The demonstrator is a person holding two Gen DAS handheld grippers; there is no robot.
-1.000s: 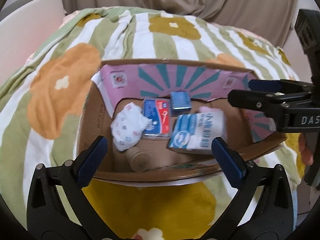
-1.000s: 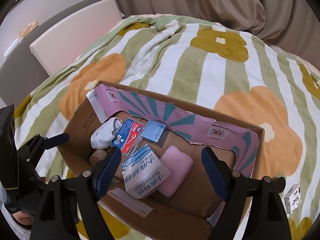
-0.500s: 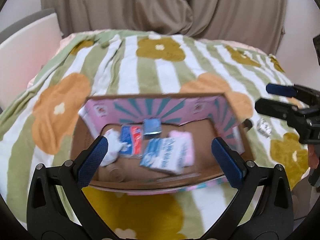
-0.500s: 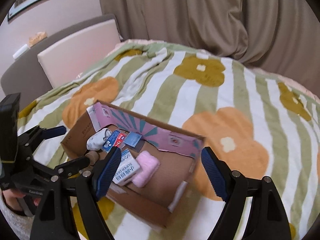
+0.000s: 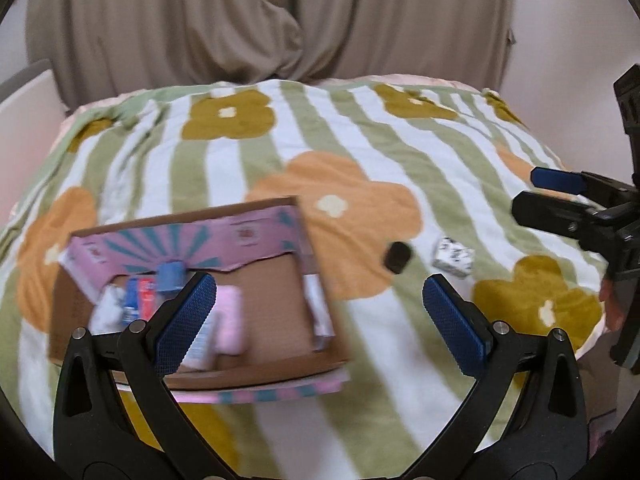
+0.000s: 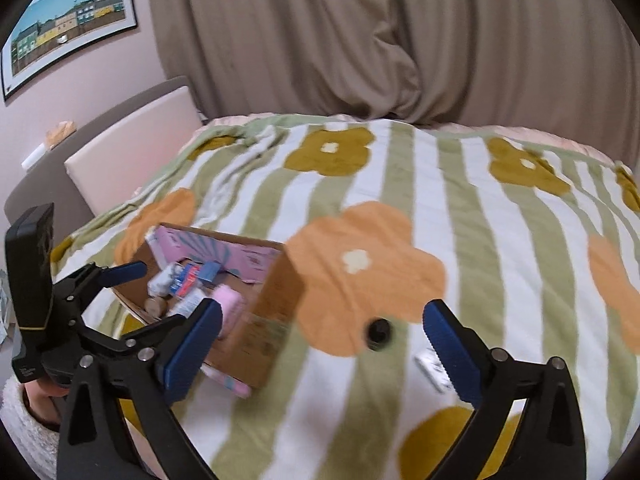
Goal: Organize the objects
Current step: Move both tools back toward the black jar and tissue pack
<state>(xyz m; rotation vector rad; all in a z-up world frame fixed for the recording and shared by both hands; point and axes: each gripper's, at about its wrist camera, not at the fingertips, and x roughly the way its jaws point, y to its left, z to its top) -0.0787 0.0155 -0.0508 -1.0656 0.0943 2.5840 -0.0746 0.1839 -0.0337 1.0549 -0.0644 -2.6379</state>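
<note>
on blanket (image 5: pixel 360 152): box (image 5: pixel 276 300), black cap (image 5: pixel 397 257), packet (image 5: pixel 454 257) | both claws spread, empty

Both grippers now sit farther back from the cardboard box (image 5: pixel 256 368), which slides toward the left of each view. A small black object (image 6: pixel 378 330) and a white patterned packet (image 5: pixel 454 258) come into sight on the blanket right of the box.
</note>
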